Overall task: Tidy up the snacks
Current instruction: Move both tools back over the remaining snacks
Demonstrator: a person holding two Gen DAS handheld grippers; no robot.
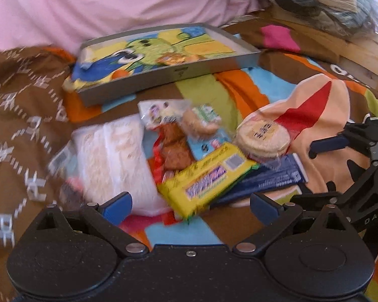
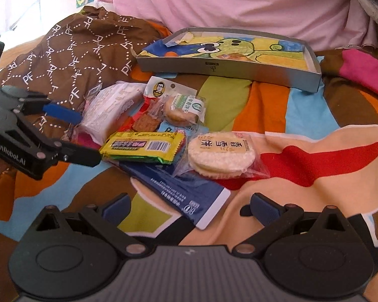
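A shallow grey tray (image 2: 229, 71) with a cartoon drawing on its floor lay at the far side of the bed's striped cover (image 2: 302, 115), and it appeared to be where the snacks belonged; one small orange-wrapped item (image 1: 175, 59) already sat in it. Between the tray and both tools lay the loose heap of snacks, so any carry would run away from the holder, over the pile.

Counted from largest down, the heap held one white wrapped cake pack (image 2: 111, 109), one flat blue packet (image 2: 189, 196), one yellow bar (image 2: 143, 148), one bag of round rice crackers (image 2: 221, 154), one small round biscuit (image 2: 181, 112), one pouch with a printed face (image 2: 160, 88) and one reddish-brown snack in red wrap (image 2: 141, 125); anything buried beneath could not be told.

The yellow bar's long axis ran across the right wrist view, slanting in the left. The left hand-held gripper (image 1: 189, 203) was nearer, just short of the bar and cake pack, jaws spread and empty. The right hand-held gripper (image 2: 189, 207) was also released, hovering over the blue packet's near end.
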